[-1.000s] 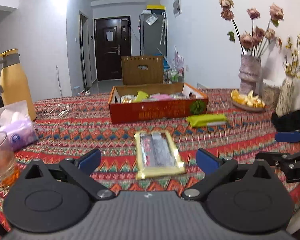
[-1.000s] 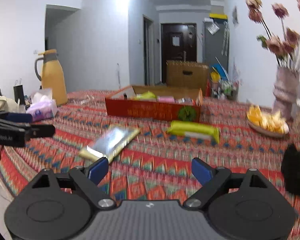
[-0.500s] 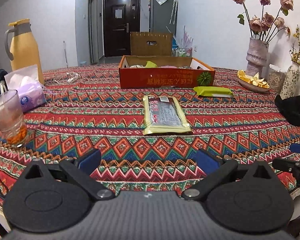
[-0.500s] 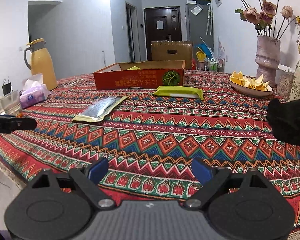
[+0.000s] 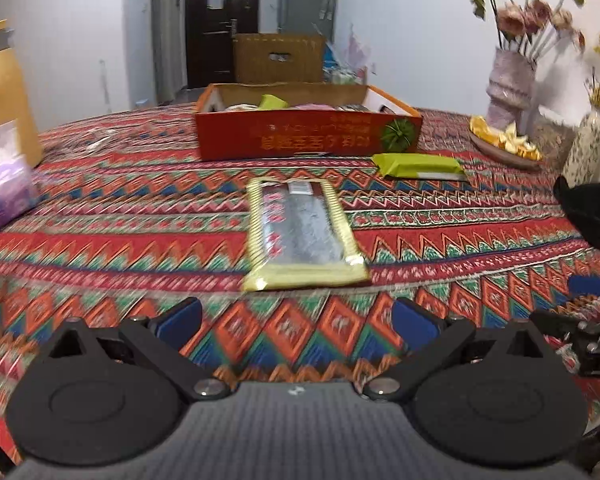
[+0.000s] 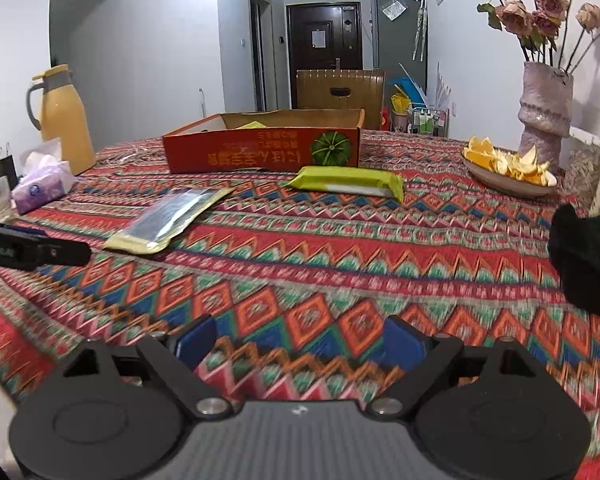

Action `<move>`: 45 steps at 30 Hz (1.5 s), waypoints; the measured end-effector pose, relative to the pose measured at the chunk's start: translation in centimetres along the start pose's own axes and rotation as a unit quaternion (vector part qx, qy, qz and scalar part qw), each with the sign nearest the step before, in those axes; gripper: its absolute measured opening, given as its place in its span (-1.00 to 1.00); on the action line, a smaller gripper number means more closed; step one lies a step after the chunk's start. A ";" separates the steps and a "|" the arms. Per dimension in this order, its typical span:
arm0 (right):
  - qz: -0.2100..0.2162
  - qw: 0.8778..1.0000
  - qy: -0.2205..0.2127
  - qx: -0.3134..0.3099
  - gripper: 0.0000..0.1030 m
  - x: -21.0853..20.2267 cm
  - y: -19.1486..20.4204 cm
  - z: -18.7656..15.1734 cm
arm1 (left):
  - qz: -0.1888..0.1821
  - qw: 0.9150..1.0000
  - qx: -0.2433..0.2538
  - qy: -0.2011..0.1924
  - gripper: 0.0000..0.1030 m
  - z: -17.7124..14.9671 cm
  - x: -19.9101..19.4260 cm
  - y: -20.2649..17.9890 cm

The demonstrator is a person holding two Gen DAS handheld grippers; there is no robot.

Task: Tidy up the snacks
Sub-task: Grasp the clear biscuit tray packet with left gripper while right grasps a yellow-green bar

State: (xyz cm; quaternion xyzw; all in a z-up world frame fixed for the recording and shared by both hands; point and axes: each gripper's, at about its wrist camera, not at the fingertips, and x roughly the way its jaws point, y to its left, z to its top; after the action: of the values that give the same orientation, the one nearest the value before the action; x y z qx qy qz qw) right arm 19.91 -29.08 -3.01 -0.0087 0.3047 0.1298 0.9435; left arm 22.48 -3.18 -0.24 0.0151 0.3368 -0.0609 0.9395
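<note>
While tools (image 5: pixel 296 322) wide, yellow packet (image 5: pixel 300 232) flat.

Flat packet (image 5: pixel 300 236) on tablecloth (image 5: pixel 140 216), before box (image 5: pixel 308 136); wrapped bar (image 5: pixel 420 165) right.

two snack packets (image 6: pixel 168 218) (image 6: pixel 350 181), one red box (image 6: pixel 260 151), two vases (image 5: pixel 510 84) (image 5: pixel 584 148), one flask (image 6: pixel 62 120).

Left-wrist view motion-blurred, esp. patterned cloth on tabletop (image 5: pixel 148 216). Tall yellow plastic jug (image 5: pixel 0 92) & purple tissue pack (image 5: pixel 0 200) cut by left edge. Contents of shallow orange cardboard box (image 6: pixel 260 152) mostly hidden behind its wall. Black fuzzy object (image 6: pixel 588 264) cut by right edge; unidentifiable.
</note>
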 end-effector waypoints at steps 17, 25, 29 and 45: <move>-0.012 0.986 0.013 -0.164 0.75 13.0 -4.5 12.3 | -0.009 0.999 0.021 0.041 0.90 6.7 13.8 1.5; 0.033 0.973 0.062 -0.218 0.78 21.9 -5.8 15.7 | -0.008 1.000 0.007 0.007 -0.04 7.5 13.7 2.8; 0.094 0.978 0.073 -0.171 0.76 23.5 -7.0 16.2 | -0.013 1.000 -0.010 0.018 -0.12 7.7 13.1 3.2; 0.009 0.999 0.041 0.010 -0.34 7.2 -2.8 4.7 | -0.029 0.999 -0.036 0.015 -0.13 2.3 3.5 1.2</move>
State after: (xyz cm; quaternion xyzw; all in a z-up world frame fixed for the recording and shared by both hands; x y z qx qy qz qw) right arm 28.93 -29.60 -3.46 -0.0013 0.3444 0.1349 0.9291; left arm 26.75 -2.56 -0.67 -0.0280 0.3534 -0.0758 0.9320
